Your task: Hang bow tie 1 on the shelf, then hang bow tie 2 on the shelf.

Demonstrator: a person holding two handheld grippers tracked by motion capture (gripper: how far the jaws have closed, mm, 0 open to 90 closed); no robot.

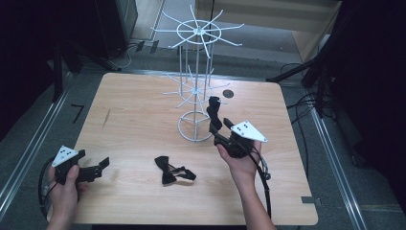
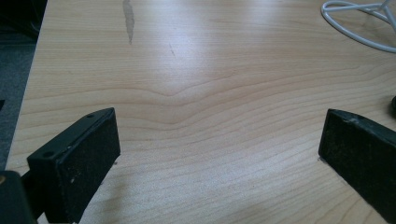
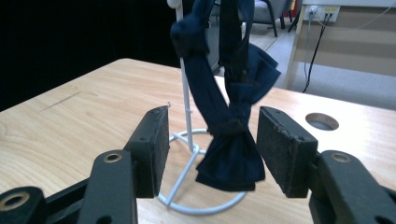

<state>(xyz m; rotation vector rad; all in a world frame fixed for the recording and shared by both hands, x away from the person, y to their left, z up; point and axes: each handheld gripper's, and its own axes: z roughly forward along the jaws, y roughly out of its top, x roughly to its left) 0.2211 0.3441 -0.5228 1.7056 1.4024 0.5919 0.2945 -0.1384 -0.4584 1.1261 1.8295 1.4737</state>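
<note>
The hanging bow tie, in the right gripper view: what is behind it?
Behind the hanging bow tie stand the white wire rack and its ring base on the table. The cloth covers part of the ring and the hook that carries it.

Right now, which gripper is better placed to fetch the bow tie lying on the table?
Probably left: the left gripper is open, low beside the bow tie. The right gripper is open around the hung tie.

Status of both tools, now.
Left tool: open, nothing between its jaws, bare table beneath.
Right tool: open, jaws either side of the hanging bow tie, not pressing it.
</note>
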